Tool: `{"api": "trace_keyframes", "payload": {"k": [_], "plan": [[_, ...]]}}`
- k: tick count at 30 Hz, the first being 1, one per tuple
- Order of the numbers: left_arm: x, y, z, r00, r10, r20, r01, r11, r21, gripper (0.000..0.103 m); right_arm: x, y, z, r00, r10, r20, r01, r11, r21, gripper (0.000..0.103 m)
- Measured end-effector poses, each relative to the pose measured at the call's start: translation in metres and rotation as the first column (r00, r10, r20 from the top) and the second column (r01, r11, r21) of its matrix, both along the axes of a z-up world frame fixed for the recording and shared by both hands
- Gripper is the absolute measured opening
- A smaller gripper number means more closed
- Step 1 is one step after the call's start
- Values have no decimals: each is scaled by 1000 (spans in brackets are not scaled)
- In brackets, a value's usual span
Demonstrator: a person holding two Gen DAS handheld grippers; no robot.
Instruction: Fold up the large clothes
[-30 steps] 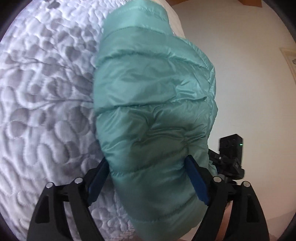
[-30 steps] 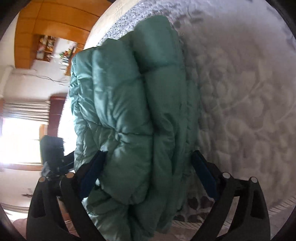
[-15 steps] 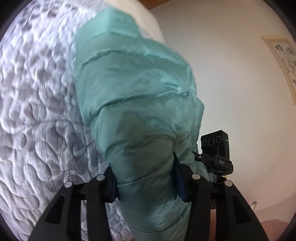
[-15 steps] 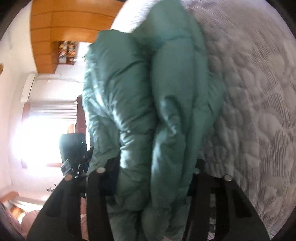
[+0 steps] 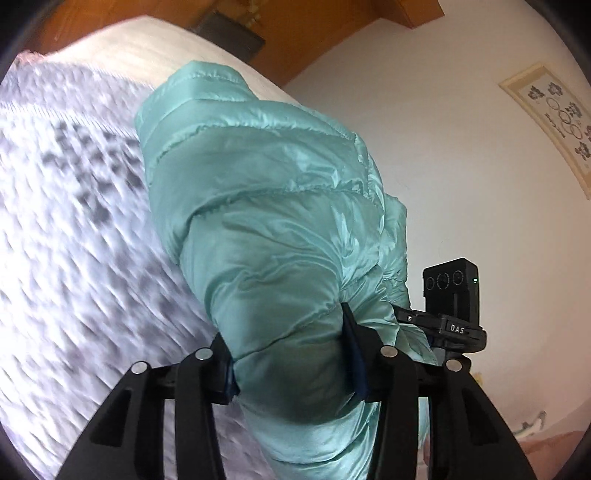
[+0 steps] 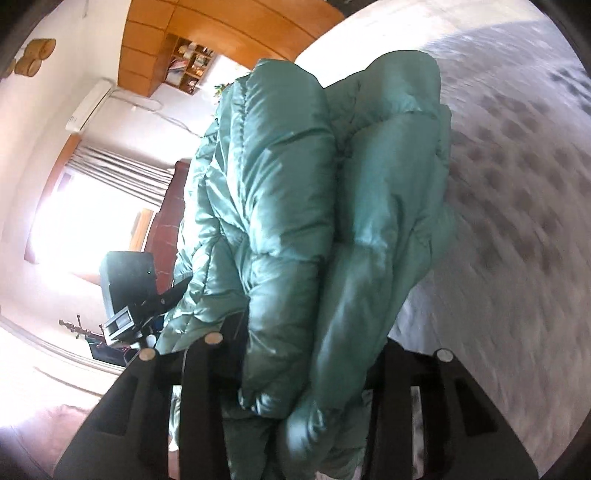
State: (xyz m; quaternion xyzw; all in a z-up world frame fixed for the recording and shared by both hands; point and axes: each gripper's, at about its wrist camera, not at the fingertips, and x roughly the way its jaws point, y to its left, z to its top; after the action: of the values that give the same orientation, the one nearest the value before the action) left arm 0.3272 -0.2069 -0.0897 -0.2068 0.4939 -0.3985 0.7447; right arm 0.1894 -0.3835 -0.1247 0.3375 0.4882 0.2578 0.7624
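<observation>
Left wrist view, from left to right. A quilted grey-and-white bed cover [image 5: 74, 236], blurred, fills the left half of the field. At centre hangs the mint-green puffer jacket [image 5: 266, 206], its quilted panels bunched into a thick roll that runs from the upper middle down to the lower edge. The left gripper [image 5: 291, 354] is closed around the lower part of this roll; its two blue-padded fingers [image 5: 352, 350] press into the fabric from either side, so the jaws stand only as far apart as the bunched padding allows. To the right of the jacket appears the black body of the other handheld unit [image 5: 452, 295], marked "DAS", set against a white wall [image 5: 461, 166]. A framed picture [image 5: 557, 122] hangs at the far right, and wooden panelling [image 5: 332, 29] crosses the top.

Right wrist view, from left to right. A bright window with a striped curtain [image 6: 110, 177] and a wall-mounted air conditioner [image 6: 88, 107] occupy the left, below wooden cabinets [image 6: 192, 37]. A black device [image 6: 127, 280] sits just left of the jacket. The jacket [image 6: 295, 206] hangs at centre in several thick folds, appearing darker green here. The right gripper [image 6: 295, 354] is clamped on the lower end of these folds; the fabric covers its pads, and the jaws are held partly apart by the bulk between them. The bed cover [image 6: 517, 206], blurred, lies to the right, behind the jacket.
</observation>
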Motion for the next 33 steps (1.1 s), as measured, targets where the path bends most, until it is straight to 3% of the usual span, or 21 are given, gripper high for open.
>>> {"api": "trace_keyframes", "payload": {"k": [7,13,17,23,25,28,33], "plan": [[66,31,-7,996,71,47,-75,994,77,47,28,12,-1,1000,12,15,-12,1000,-7,36],[109,46,-44,997,81,12,-81,988,134,49,30,12,-32,998,0,-62,-1,1000,-8,36],[116,54,-67,997,74,6,-74,985,155,59,19,5,-41,996,-12,-88,15,999,38,38],[106,55,-77,997,74,21,-77,979,190,74,13,-8,-59,991,-31,-130,40,997,68,52],[102,51,-74,997,81,21,-83,974,212,77,13,-9,-55,991,-33,-130,39,998,42,58],[107,53,-64,994,109,16,-109,960,256,80,5,-12,-35,991,-51,-124,45,998,-51,76],[85,55,-39,987,160,25,-160,933,322,81,-25,-23,17,996,-72,-49,64,986,-157,78]]}}
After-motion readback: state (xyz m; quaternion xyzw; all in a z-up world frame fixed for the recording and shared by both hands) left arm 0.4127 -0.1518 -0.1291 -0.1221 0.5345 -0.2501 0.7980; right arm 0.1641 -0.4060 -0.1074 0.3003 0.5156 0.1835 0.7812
